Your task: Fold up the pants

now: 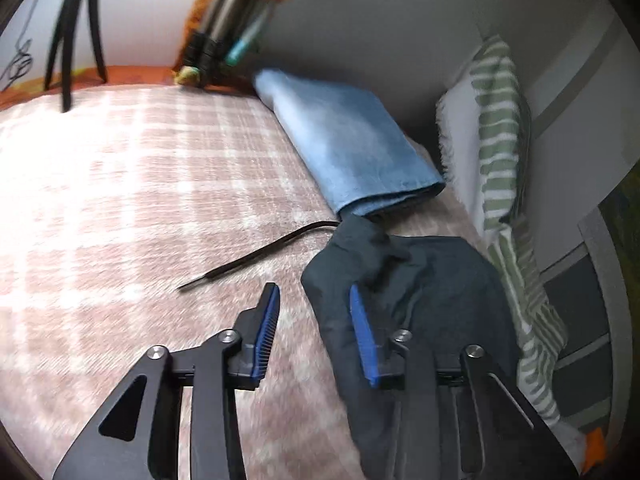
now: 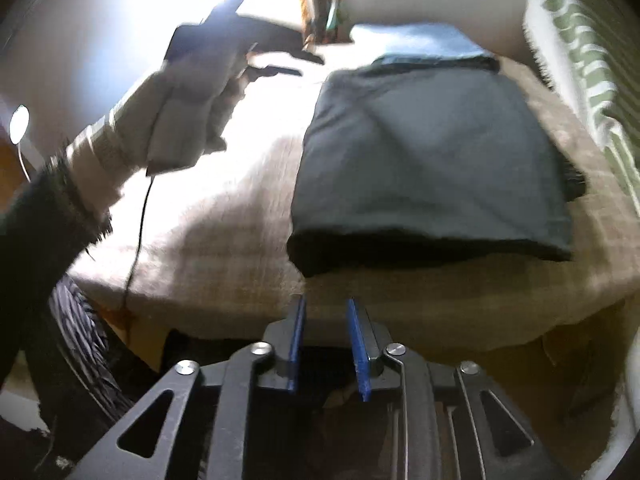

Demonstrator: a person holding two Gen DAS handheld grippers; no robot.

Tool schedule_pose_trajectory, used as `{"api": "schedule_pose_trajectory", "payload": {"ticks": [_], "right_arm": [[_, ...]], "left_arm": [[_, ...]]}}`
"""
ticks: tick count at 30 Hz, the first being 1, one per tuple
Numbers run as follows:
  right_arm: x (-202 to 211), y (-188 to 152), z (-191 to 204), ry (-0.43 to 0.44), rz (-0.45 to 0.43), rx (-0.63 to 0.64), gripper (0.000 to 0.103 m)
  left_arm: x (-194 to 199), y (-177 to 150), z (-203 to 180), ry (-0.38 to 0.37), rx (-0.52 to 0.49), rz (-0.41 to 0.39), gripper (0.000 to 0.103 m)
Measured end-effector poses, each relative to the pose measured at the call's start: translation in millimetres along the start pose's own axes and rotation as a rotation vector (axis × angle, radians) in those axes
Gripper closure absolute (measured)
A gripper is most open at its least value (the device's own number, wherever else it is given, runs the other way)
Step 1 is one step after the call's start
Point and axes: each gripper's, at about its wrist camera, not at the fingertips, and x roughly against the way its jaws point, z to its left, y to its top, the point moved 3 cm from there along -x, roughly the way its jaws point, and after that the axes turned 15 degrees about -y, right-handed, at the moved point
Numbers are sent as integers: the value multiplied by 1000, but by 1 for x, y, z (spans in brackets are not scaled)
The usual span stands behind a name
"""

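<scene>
Dark grey pants (image 2: pixel 432 160) lie folded into a thick rectangle on the plaid blanket (image 2: pixel 224 248). In the left wrist view the dark pants (image 1: pixel 424 292) sit bunched at the right, under my right finger. My left gripper (image 1: pixel 314 300) is open and empty, hovering over the pants' left edge; it also shows in the right wrist view (image 2: pixel 288 62), held in a gloved hand. A black drawstring (image 1: pixel 260 256) trails left from the pants. My right gripper (image 2: pixel 325 312) is open and empty, just in front of the bed's near edge.
Folded light blue pants (image 1: pixel 352 148) lie beyond the dark ones. A green striped pillow (image 1: pixel 500 140) leans at the right wall. A black tripod (image 1: pixel 76 40) stands at the far left. Clutter (image 1: pixel 236 20) stands at the back of the plaid blanket (image 1: pixel 140 200).
</scene>
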Motion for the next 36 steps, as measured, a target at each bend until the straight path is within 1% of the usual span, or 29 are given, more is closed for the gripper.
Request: {"api": "schedule_pose_trajectory", "payload": {"ticks": [1,3,5,6,8,9,10,12,14,15,17,18,20,21,22,23,24,25,26,28,29,31,32,33,34,35,36], "right_arm": [[9,7,-11,-1,-27,-16,74],[21,20,-27,-17,-70,-33,65],[33,41,-44,-46,-102,-48,60],[34,55,-52,-46,-111,-54,53],[28,85,-77,-60,-133,-77,44],[23,98,-88,-67,-137,-93,43],[13,113,-102,-63,-134,-116,43],[-18,144,-129,-43,-102,-174,41],[-46,161,-152,-38,-73,-227,41],[-60,168,-160,-21,-58,-257,41],[-86,179,-178,53,-20,-331,41],[-102,186,-184,105,3,-367,41],[-122,197,-189,127,23,-386,41],[-132,204,-189,106,24,-372,49],[-138,208,-188,97,25,-355,59],[-147,214,-184,99,35,-322,82],[-152,220,-179,88,39,-292,92],[-153,221,-174,70,27,-263,94],[-154,225,-171,49,18,-234,99],[-161,235,-164,-22,15,-173,100],[-167,238,-163,-40,26,-151,100],[-174,238,-160,-60,38,-110,100],[-171,237,-160,-58,32,-99,100],[-168,236,-162,-47,23,-96,96],[-162,234,-168,-33,15,-110,95],[-158,232,-174,-19,12,-125,83],[-152,229,-179,4,10,-136,66]], "left_arm": [[6,-2,-3,-4,1,-3,65],[20,-10,-10,-8,-4,-9,47],[32,-21,-15,-18,5,-25,47],[35,-30,-18,-36,25,-22,47],[32,-45,-26,-46,33,7,47],[30,-54,-31,-43,22,22,47],[26,-63,-36,-40,7,40,47],[16,-75,-41,-39,-2,76,47],[9,-84,-44,-35,-1,100,47],[7,-88,-44,-34,3,104,47],[3,-91,-43,-33,17,109,47],[1,-93,-40,-36,36,115,47],[-3,-97,-37,-42,60,123,47],[-5,-99,-36,-38,61,128,47],[-7,-101,-34,-37,58,132,47],[-7,-103,-36,-34,42,117,47],[-9,-105,-39,-27,26,115,46],[-11,-106,-43,-18,3,119,46],[-12,-107,-45,-19,-7,124,46],[-16,-109,-51,-26,-20,133,46],[-19,-109,-53,-22,-30,139,46],[-21,-106,-53,-23,-24,144,46],[-21,-102,-50,-31,4,139,46],[-20,-99,-46,-35,26,132,45],[-19,-94,-39,-35,63,117,45],[-16,-90,-32,-33,92,103,45],[-14,-86,-26,-30,113,91,45]]}}
